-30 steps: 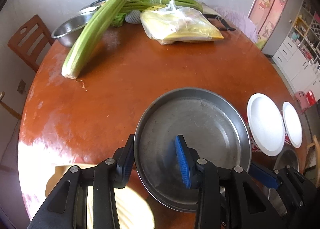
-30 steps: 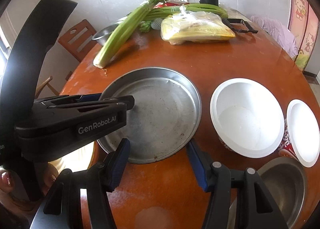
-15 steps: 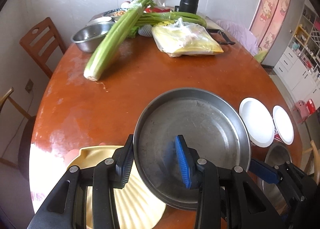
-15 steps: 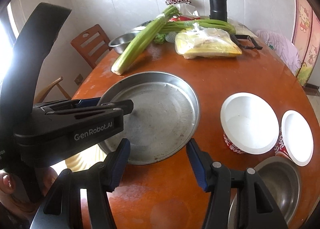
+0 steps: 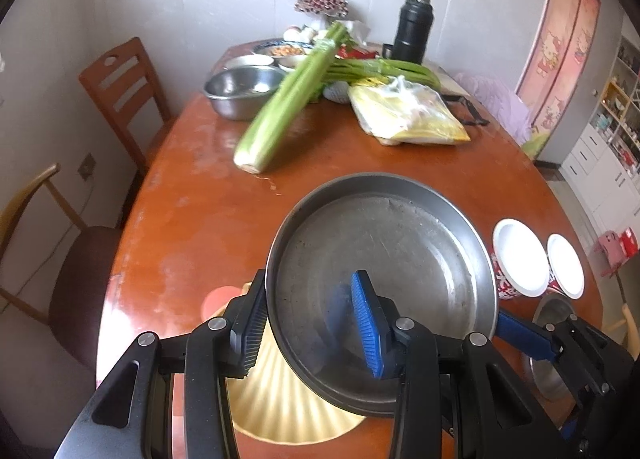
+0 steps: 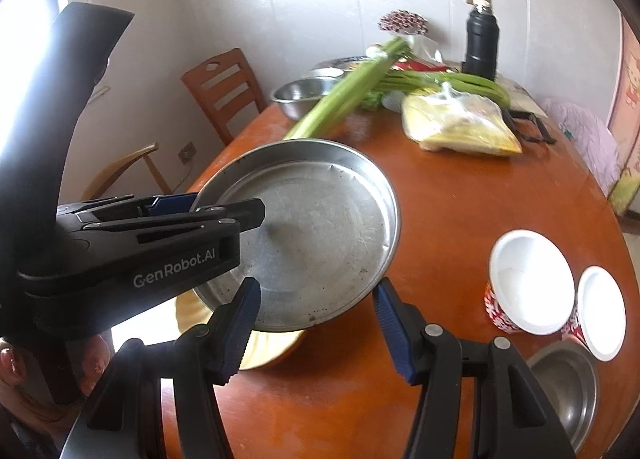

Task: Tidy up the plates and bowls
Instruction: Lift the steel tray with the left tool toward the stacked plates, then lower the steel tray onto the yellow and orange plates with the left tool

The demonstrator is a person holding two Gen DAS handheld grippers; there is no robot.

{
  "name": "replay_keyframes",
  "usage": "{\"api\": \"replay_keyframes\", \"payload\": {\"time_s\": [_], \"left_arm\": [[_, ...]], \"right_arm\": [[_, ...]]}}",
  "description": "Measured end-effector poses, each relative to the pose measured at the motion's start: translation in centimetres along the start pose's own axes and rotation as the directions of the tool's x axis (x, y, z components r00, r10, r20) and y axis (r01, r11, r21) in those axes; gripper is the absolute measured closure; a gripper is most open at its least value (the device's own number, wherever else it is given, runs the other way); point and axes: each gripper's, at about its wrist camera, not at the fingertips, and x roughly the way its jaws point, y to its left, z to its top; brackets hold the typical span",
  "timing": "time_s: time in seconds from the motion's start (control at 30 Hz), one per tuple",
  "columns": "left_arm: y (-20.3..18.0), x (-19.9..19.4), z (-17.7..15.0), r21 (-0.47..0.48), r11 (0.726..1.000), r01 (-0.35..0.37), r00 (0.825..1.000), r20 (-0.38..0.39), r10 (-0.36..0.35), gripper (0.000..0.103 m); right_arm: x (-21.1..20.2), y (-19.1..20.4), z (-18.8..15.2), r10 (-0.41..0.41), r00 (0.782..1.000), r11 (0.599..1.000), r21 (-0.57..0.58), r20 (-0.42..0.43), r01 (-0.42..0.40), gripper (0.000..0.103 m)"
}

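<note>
A wide, shallow steel pan (image 5: 384,259) hangs tilted above the round wooden table (image 5: 192,227). My left gripper (image 5: 310,327) is shut on its near-left rim, one finger outside the wall and the blue pad inside. In the right wrist view the same pan (image 6: 320,235) shows with that gripper clamped on its left edge. My right gripper (image 6: 316,327) stands open just short of the pan's near rim, with nothing between its fingers. A yellow scalloped plate (image 5: 288,411) lies on the table under the pan. Two white bowls with red sides (image 6: 528,279) (image 6: 600,311) and a small steel bowl (image 6: 568,387) sit at the right.
At the far end lie a celery bunch (image 5: 288,103), a steel mixing bowl (image 5: 240,91), a yellow plastic bag (image 5: 408,115), long green beans and a black flask (image 5: 412,31). Wooden chairs (image 5: 120,83) stand at the left. A person's hand (image 6: 12,359) holds the left gripper.
Both grippers have risen and drawn back from the table. The pan came up with the left gripper and tilts more. More of the yellow plate shows beneath it.
</note>
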Motion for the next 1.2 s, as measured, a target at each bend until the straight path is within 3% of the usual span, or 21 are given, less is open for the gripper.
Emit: {"api": "replay_keyframes", "payload": {"time_s": [0.27,0.77,1.2], "left_arm": [[2.7,-1.1,-1.3,-0.048,0.999,-0.026,1.000,0.008,0.026,0.060],[5.0,-0.4,-5.2,-0.109,0.993,-0.045,0.999,-0.020,0.043,0.059],[5.9,0.6,-8.0,-0.157,0.987,-0.024,0.999,-0.046,0.017,0.057]], "right_arm": [[0.1,2.8,0.4,0.020,1.000,0.997,-0.074,0.001,-0.020,0.044],[1.9,5.2,-2.1,0.051,0.996,0.988,-0.141,-0.077,-0.061,0.044],[3.1,6.1,-4.6,0.063,0.989,0.983,-0.163,-0.137,-0.086,0.044]]}}
